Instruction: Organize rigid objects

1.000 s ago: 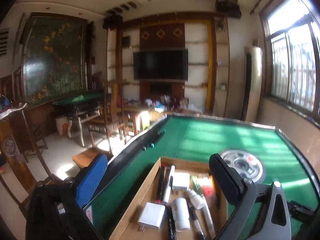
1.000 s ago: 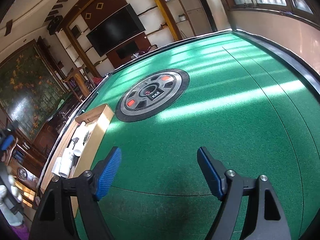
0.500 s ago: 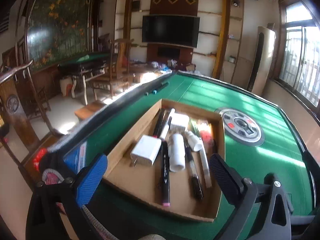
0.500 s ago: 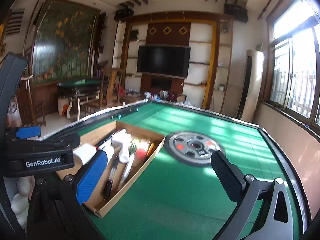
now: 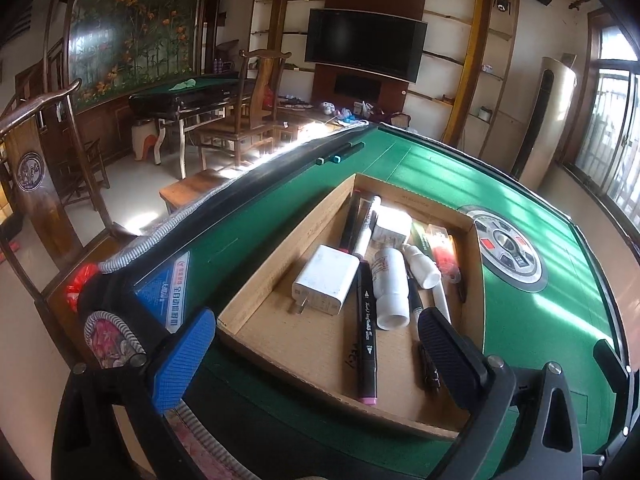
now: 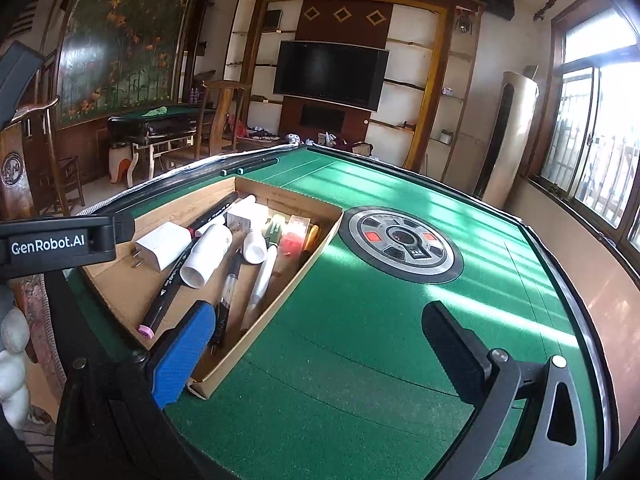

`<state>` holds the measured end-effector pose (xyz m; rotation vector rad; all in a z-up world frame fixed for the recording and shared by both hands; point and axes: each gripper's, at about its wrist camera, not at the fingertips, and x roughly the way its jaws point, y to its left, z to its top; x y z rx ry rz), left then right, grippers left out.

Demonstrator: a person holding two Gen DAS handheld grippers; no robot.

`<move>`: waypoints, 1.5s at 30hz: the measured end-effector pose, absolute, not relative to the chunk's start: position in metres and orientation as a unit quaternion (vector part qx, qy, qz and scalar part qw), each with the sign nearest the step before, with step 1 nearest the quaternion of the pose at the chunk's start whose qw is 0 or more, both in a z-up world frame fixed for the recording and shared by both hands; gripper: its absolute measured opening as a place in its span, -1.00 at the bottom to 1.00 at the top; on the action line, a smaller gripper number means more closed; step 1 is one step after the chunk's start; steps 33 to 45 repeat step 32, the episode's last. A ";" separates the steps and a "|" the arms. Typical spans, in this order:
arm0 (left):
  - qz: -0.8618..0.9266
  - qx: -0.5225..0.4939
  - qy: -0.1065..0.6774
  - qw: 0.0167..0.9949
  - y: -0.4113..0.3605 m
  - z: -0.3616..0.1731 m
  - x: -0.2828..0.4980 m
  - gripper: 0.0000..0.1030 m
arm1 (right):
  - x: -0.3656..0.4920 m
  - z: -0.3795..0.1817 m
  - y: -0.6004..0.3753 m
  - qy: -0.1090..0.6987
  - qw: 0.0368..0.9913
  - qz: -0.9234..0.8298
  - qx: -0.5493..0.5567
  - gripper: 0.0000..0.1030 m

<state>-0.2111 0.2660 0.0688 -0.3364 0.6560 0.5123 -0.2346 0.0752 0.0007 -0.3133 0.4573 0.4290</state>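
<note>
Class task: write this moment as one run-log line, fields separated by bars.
left claw open, empty | right claw open, empty | box holds charger, markers, bottles | stage: nothing picked up

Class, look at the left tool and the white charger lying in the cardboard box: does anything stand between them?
Nothing visible does. The left tool is open above the near end of the box, and only bare cardboard lies between it and the charger. A black marker lies beside the charger, not across it.
</note>
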 end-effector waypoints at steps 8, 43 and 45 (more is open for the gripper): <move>0.248 -0.168 0.325 0.897 0.272 0.064 -0.209 0.99 | -0.231 -0.008 0.083 0.236 0.934 0.215 -0.158 1.00; 0.249 -0.166 0.336 0.893 0.269 0.061 -0.209 0.99 | -0.232 -0.016 0.083 0.241 0.930 0.225 -0.162 1.00; 0.249 -0.166 0.336 0.893 0.269 0.061 -0.209 0.99 | -0.232 -0.016 0.083 0.241 0.930 0.225 -0.162 1.00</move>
